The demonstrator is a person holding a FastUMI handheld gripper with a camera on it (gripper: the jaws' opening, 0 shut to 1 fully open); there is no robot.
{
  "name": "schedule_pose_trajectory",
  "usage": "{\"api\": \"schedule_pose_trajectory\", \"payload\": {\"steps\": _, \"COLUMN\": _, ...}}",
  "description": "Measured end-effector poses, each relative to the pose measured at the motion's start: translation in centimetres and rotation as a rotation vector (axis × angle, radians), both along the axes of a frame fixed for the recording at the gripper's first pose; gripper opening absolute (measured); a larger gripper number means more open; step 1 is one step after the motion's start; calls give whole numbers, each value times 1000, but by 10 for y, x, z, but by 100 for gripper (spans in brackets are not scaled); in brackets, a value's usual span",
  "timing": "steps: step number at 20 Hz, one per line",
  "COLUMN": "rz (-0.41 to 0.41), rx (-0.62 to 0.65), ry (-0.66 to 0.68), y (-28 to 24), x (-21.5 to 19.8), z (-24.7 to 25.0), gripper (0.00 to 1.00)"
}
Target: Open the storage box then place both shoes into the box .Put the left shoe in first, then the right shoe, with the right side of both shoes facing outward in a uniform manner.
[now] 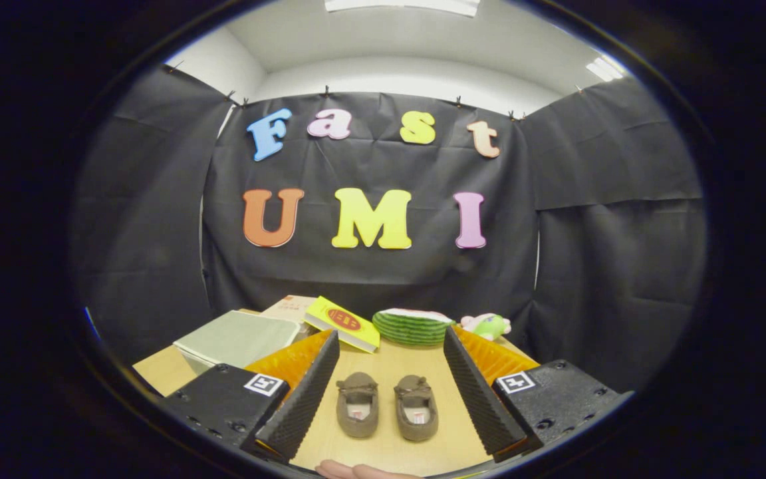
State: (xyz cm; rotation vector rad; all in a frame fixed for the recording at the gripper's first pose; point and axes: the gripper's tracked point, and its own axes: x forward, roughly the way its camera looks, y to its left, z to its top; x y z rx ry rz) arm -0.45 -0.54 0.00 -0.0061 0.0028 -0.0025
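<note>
shoes (pixel 387 406) side by side on surface (pixel 383 362), lying between my fingers (pixel 303 392) | fingers spread apart, gripping nothing | storage box (pixel 237 339) closed, far-left corner

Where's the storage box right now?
The storage box, lid shut, sits on the table beyond the open gripper's left finger, beside the yellow book.

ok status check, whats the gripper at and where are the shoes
Gripper open, holding nothing. Two shoes side by side on the table, between the fingers. Storage box beyond the left finger, lid shut. Nothing blocking the shoes.
</note>
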Motion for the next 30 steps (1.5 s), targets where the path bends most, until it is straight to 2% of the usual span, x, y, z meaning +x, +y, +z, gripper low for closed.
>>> {"api": "schedule_pose_trajectory", "payload": {"steps": 17, "rz": -17, "rx": 9, "ry": 0, "y": -7, "x": 3, "z": 2, "gripper": 100}}
{"api": "schedule_pose_trajectory", "payload": {"steps": 23, "rz": 9, "rx": 35, "ry": 47, "y": 12, "x": 45, "z": -5, "gripper": 100}}
{"api": "schedule_pose_trajectory", "payload": {"steps": 30, "rz": 134, "rx": 115, "ry": 221, "y": 72, "x": 117, "z": -51, "gripper": 100}}
